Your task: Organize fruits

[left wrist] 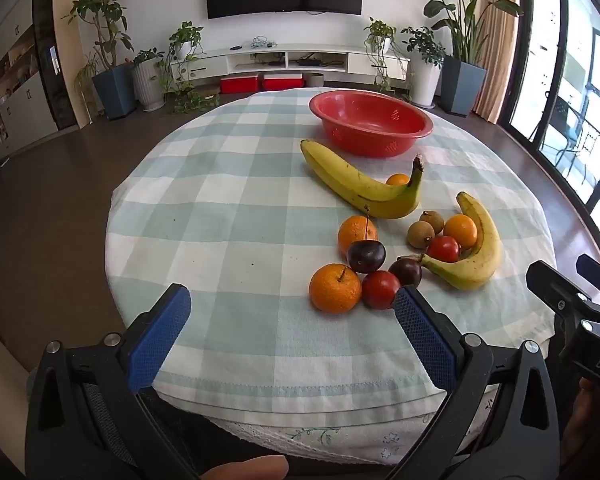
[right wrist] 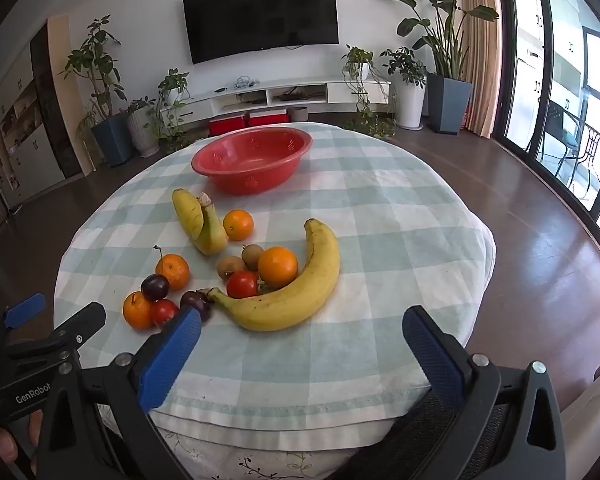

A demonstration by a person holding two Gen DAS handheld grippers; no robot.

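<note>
An empty red bowl [left wrist: 370,122] [right wrist: 252,163] stands at the far side of the checked table [left wrist: 228,216] [right wrist: 380,240]. In front of it lie two bananas [left wrist: 360,186] [right wrist: 288,296], several oranges [left wrist: 335,288] [right wrist: 278,266], tomatoes [left wrist: 380,289] [right wrist: 242,284], dark cherries [left wrist: 366,256] [right wrist: 155,287] and small brown fruits [left wrist: 420,234] [right wrist: 230,266]. My left gripper [left wrist: 292,300] hangs open over the table's near edge, left of the fruit, holding nothing. My right gripper [right wrist: 302,320] is open too, just short of the nearer banana, with nothing between its fingers.
The round table drops off to a dark wood floor [left wrist: 60,184] on all sides. Potted plants [left wrist: 112,76], a white TV bench [left wrist: 288,60] and a wall TV [right wrist: 260,12] stand behind. Glass doors [right wrist: 572,100] are at the right. Bare cloth lies on the table's left half.
</note>
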